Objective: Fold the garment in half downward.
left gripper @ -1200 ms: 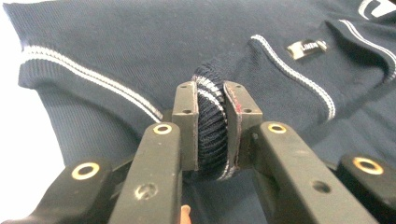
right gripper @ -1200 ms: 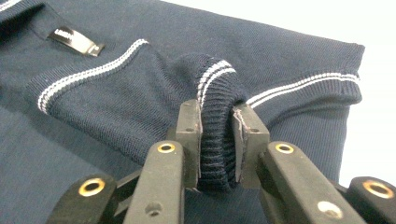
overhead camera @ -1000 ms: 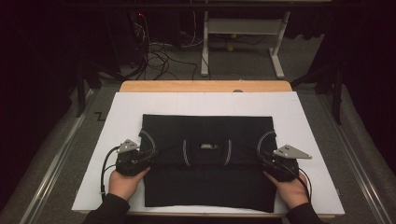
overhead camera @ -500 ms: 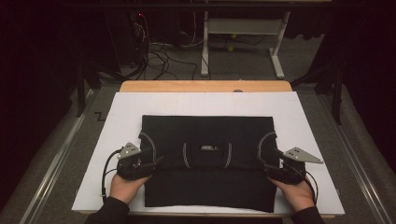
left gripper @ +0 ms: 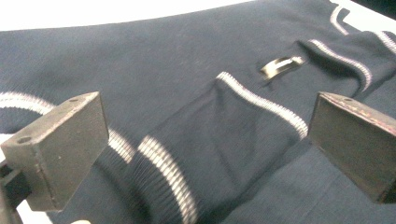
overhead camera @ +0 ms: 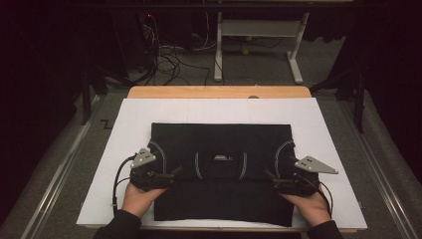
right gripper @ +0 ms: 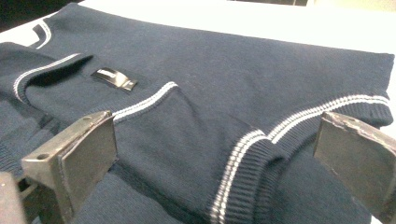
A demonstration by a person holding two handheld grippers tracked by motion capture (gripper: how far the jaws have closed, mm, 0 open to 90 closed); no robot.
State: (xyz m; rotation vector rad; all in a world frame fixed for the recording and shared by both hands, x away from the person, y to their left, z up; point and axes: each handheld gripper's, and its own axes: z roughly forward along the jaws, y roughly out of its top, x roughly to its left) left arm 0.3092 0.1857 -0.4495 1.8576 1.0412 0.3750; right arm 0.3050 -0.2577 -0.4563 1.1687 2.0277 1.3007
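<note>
Fingers on both the left gripper [overhead camera: 168,177] and right gripper [overhead camera: 272,180] are just spreading apart, releasing the soft, floppy navy knit sweater with white-striped cuffs [overhead camera: 221,149], lying folded on the white table [overhead camera: 323,124], best gripped at the thick ribbed cuffs.

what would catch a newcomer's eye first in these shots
A dark navy knitted garment with white-striped ribbed cuffs lies folded in the middle of the white table cover. The left gripper and right gripper sit at its two sides, their jaws just opened wide, fabric lying loose between them. A small metal label glints at its centre.
</note>
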